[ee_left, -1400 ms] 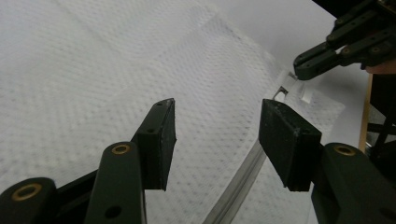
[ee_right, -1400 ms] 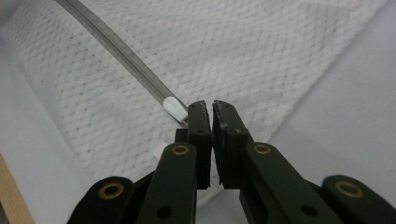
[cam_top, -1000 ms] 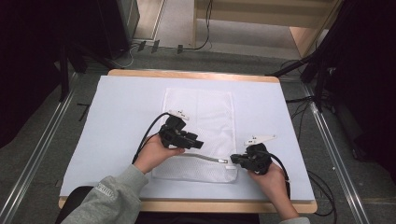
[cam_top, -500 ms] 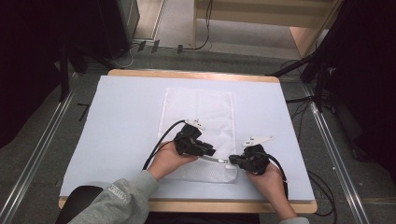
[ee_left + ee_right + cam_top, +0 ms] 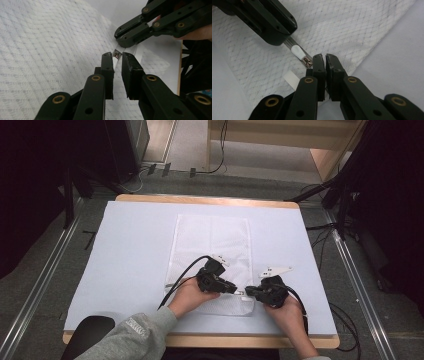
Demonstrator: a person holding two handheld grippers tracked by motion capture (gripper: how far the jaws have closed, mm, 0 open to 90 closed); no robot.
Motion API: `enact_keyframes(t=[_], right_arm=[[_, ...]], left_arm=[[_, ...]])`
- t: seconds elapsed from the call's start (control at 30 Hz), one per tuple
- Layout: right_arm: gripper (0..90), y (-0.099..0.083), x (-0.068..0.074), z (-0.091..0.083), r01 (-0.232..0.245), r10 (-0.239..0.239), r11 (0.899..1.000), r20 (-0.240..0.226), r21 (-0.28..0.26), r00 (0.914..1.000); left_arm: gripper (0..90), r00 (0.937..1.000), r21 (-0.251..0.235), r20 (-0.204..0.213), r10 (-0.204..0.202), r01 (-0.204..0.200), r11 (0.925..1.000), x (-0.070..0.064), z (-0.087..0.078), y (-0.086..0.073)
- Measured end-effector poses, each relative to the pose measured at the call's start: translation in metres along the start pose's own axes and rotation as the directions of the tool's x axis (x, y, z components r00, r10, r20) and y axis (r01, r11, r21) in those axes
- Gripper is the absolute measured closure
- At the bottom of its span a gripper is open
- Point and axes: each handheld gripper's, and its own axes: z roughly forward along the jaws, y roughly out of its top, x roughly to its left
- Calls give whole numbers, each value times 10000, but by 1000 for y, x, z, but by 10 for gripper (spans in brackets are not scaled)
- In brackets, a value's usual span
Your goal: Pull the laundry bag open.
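White mesh bag (image 5: 212, 255) lies flat on the table (image 5: 125, 250), running from mid-table down toward the near edge, a bit right of centre. Zipper along its near end, close to the near edge. Zipper pull (image 5: 298, 53), white tab on a small metal slider, sits near the bag's near right corner, between the two grippers. A short white ribbed tab (image 5: 291, 79) sticks out just beside the right gripper's jaws

Left gripper (image 5: 117, 60): jaws slightly apart, narrow gap, tips right at the zipper line just short of the slider; in the left gripper view they hold nothing. In the right gripper view its jaws sit over the zipper tape right behind the white pull; whether they touch the tape, cannot tell

Right gripper (image 5: 322, 58): jaws together, pinched on the bag's edge at the zipper end, just beside the metal slider. In the left gripper view its jaws are closed on white fabric there

High view: left gripper (image 5: 231, 287) and right gripper (image 5: 248, 291) nearly tip to tip over the bag's near end, a hand behind each, grey sleeve (image 5: 130, 340) on the left arm at the near edge. Dark rounded object (image 5: 89, 332) at the near left corner. Table covered in pale sheet, wooden rim showing
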Motion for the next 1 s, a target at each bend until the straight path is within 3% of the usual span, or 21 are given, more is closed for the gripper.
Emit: enact_keyframes(t=[0.17, 0.3, 0.4, 0.6, 0.77, 1.0], right_arm=[[880, -1, 2, 0, 23, -23, 10000, 97, -32, 10000], [880, -1, 2, 0, 70, -70, 10000, 69, -70, 10000], [880, -1, 2, 0, 78, -77, 10000, 86, -49, 9999], [880, -1, 2, 0, 90, -90, 9999, 116, -50, 9999], [880, -1, 2, 0, 98, -97, 9999, 118, -58, 9999], [884, -2, 1, -1, -146, 146, 9998, 3, -112, 9999]], left_arm=[[792, 9998, 23, 62, -197, 197, 9998, 5, 6, -3], [790, 9999, 2, 106, -46, 46, 10000, 2, 10, -3], [785, 9993, -22, 354, -141, 142, 9999, 3, 11, -3], [788, 9991, 2, 407, 119, -119, 9999, -3, 17, -3], [835, 9989, -31, 154, 440, -439, 9990, -6, 19, -3], [843, 9985, -22, 509, 180, -180, 9998, -1, 21, -2]])
